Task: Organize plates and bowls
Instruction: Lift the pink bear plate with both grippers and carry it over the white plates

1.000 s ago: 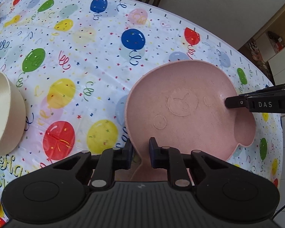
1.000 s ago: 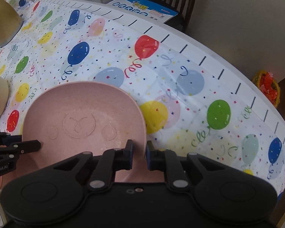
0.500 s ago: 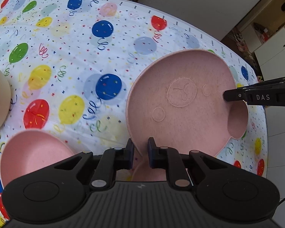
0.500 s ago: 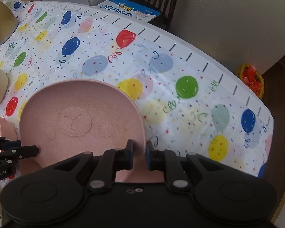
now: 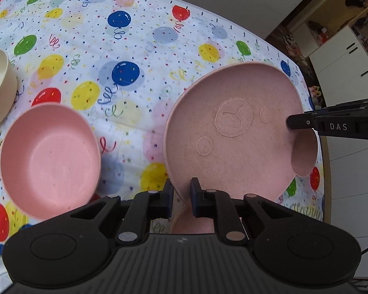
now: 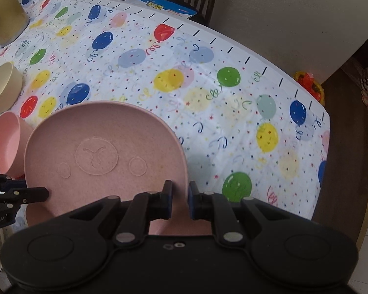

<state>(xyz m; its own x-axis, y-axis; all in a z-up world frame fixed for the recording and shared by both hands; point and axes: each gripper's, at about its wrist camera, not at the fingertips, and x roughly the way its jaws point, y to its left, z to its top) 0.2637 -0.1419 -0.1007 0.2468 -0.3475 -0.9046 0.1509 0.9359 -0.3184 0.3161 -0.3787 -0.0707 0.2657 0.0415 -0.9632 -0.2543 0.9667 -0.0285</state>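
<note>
While the left gripper (image 5: pixel 181 196) and right gripper (image 6: pixel 179 199) each pinch its rim, the speckled pink bear-face plate (image 5: pixel 235 137) sits between both jaws; matte, embossed. Smooth round pink bowl (image 5: pixel 49 156) lies beside it.

Left claw (image 5: pixel 180 197) and right claw (image 5: pixel 292 122) clamp pink plate (image 5: pixel 233 132); pink bowl (image 5: pixel 49 156) beside.

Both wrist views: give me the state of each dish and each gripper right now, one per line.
Pink bear-face plate: gripped on two opposite sides of its rim, appears lifted above the tablecloth.
Left gripper: shut on the plate's rim.
Right gripper: shut on the plate's rim.
Pink bowl: upright, empty, beside the plate.
Cream bowl: upright on the tablecloth, apart from the others; inside hidden.
</note>
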